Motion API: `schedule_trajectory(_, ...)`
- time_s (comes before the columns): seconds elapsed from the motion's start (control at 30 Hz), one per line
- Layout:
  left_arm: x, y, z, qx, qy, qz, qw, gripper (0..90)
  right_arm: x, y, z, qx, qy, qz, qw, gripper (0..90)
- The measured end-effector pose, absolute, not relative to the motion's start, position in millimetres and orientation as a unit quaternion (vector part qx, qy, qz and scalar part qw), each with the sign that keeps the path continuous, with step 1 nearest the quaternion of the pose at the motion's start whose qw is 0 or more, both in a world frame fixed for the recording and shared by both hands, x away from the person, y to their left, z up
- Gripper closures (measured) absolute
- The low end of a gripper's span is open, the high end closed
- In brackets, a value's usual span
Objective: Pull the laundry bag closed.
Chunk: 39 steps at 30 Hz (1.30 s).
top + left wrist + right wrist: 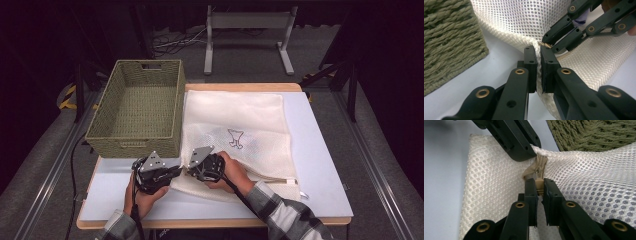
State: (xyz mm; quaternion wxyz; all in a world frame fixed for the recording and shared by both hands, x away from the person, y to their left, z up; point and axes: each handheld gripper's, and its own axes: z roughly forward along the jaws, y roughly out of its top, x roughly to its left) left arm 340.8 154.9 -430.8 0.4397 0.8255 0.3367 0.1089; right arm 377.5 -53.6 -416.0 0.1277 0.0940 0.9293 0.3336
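A pale grey-topped desk (320, 165) with a wooden edge carries a woven green basket (136, 107) at its left and a white mesh laundry bag (240, 125) just beside it.

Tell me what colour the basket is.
Olive green, woven basket; the high view shows it best.

Basket (136, 107) blocks left; bare table (320, 165) right.

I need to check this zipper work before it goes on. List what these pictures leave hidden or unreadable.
- High view: where the jaws meet the mesh laundry bag is covered by both gripper bodies and hands.
- High view: the small dark print on the bag is too small to read.
- Right gripper view: the zipper pull is partly hidden between the right gripper jaws.
- Left gripper view: the left gripper covers the pinched mesh.
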Motion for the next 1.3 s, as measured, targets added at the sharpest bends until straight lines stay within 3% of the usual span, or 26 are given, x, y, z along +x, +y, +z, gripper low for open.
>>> schedule_trajectory(1.3, 338.1, 157.2, -430.6, 0.807, 0.353, 0.103, 0.463, 85.3, 375.6, -62.6, -417.2, 0.091, 0.934, 0.324, 0.12, 82.3)
